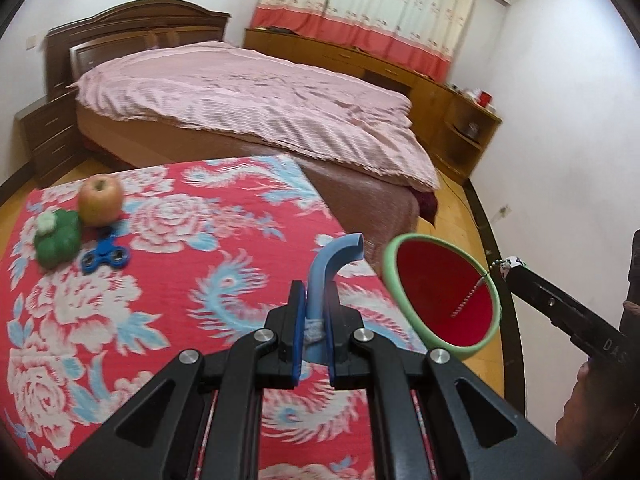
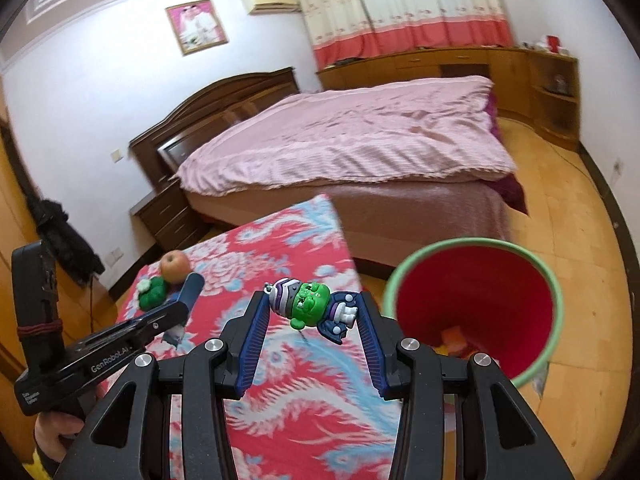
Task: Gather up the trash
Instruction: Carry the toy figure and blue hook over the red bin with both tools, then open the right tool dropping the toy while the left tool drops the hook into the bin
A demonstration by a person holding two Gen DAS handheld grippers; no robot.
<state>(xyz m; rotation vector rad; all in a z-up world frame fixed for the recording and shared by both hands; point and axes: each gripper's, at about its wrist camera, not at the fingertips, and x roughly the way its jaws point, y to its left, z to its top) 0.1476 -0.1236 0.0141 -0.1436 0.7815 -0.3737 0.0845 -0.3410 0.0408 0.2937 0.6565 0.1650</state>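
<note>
Pinching a blue tube [image 1: 326,276], left jaws nearly closed; right jaws, part-open, apparently grip a figurine [image 2: 311,307].

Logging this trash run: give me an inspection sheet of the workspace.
Surface: table under red floral cloth.
Job's things: red bin, green rim, beside the table; blue curved piece; green toy figure.
Clutter: apple, green plush, blue spinner.
Grippers: left hand-held gripper shut on the blue piece; right hand-held gripper shut on the figure.
Cables: nothing seen.
Surroundings: bed, wooden cabinets, curtains.
</note>
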